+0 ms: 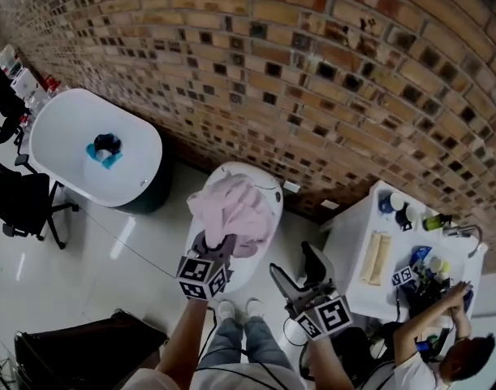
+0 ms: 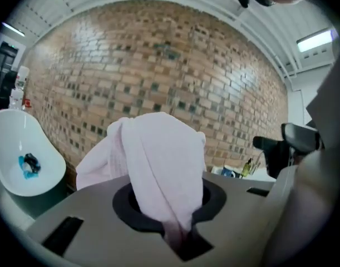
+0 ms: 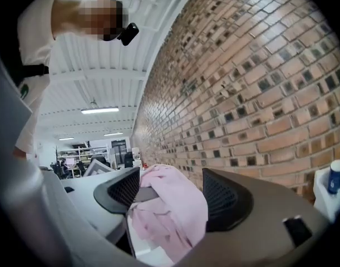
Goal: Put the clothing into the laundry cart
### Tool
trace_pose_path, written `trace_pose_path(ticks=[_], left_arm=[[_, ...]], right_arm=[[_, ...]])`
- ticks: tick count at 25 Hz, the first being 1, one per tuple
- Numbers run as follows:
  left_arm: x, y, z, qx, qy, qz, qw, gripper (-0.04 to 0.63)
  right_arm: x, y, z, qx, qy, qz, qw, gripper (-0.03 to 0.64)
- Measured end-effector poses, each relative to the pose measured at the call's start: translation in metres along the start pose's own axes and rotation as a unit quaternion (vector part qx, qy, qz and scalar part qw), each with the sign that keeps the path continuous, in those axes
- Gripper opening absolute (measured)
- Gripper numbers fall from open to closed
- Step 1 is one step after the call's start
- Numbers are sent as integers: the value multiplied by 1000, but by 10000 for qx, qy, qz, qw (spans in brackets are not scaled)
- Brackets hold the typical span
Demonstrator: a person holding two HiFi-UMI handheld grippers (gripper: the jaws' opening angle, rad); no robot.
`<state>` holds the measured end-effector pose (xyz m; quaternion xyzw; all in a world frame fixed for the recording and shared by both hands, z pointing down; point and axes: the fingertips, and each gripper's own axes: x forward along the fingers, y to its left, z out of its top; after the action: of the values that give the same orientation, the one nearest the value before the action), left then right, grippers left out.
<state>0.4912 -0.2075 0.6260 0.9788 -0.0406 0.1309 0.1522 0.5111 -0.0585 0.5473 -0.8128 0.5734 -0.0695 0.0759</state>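
A pale pink garment (image 1: 231,205) hangs bunched from my left gripper (image 1: 217,246), which is shut on a fold of it above the small white oval table (image 1: 268,187). In the left gripper view the cloth (image 2: 158,166) rises out of the pinched jaws of the left gripper (image 2: 178,237) and drapes over them. My right gripper (image 1: 300,276) is to the right of the garment, open and holding nothing. In the right gripper view the right gripper (image 3: 170,191) has its mesh pads spread wide, and the pink garment (image 3: 175,216) shows beyond them, apart from both pads.
A black fabric bin (image 1: 85,352) stands on the floor at lower left. A larger white oval table (image 1: 69,136) at left carries a blue and black item (image 1: 106,149). A white table (image 1: 369,287) with bottles and a seated person (image 1: 426,356) are at right. A brick wall (image 1: 329,80) runs behind.
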Motion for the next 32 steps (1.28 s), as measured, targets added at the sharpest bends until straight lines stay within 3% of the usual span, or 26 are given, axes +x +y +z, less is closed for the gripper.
trace_pose_path(ticks=[5,9,12,18,21,24,29,32], left_arm=[[-90,-21,100,320,-1082,308,9931,74],[-155,-34,145,864,-1779,822,9768,74],[-196,-31,162,1189,-2010,1309,9635,74],[-281,-8,161,1025,-2145,2257,9448,74],[-335,10,148,1118,-2161,2901,9255,74],[-390,9,158,899,-2294,3376,9085,74],[-498,7,158,948,-2489,4346,8603,74],[-567,3,154,977,-2597,4771,8339,74]], right_arm=[[-13,29,85,-547,-678,93,9962,371],[-16,54,133,-924,-1088,268,9894,371],[-7,75,156,-941,-1368,567,9845,370],[23,144,156,-754,-1370,1533,9757,364],[41,198,144,-649,-1280,2262,9634,364],[52,257,132,-477,-1179,2947,9471,364],[58,372,120,-205,-1049,4180,9022,364],[44,442,113,-127,-1067,4707,8757,364]])
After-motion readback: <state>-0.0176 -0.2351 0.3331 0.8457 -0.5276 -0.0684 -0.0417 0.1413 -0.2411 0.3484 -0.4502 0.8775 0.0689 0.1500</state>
